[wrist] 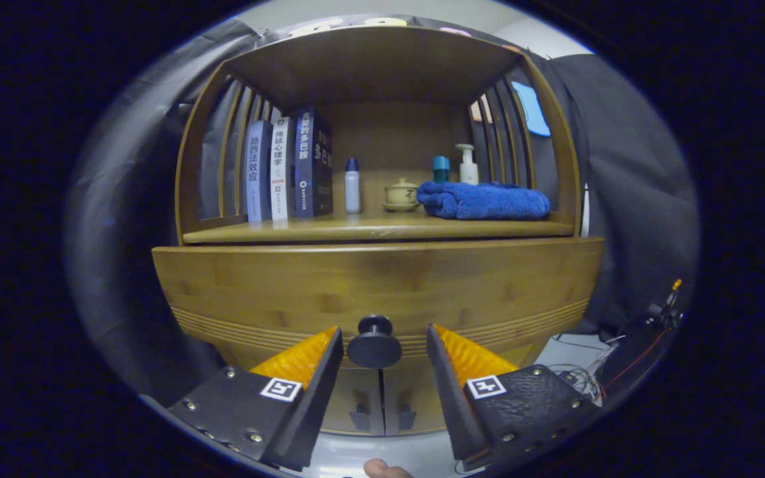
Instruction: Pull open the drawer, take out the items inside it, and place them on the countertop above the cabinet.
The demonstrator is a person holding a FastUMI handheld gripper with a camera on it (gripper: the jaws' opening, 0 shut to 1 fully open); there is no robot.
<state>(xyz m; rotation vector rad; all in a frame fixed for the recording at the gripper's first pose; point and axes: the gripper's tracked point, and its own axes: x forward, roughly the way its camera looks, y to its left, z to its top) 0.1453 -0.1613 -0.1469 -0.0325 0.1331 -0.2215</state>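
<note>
Knob [374, 344] between open hand-held gripper [382, 345] fingers.

A staged home corner inside a recording booth. A bamboo cabinet [376, 285] with a knobbed drawer [374, 342] carries a household shelf: books [286, 169] at ten o'clock, a small bottle [352, 186] and lidded teacup [401, 194] near twelve, a folded blue towel [482, 200] and pump bottle [468, 164] at one. Black cloth [628, 192] drapes behind; loose wiring [585, 382] lies at four o'clock.
</note>
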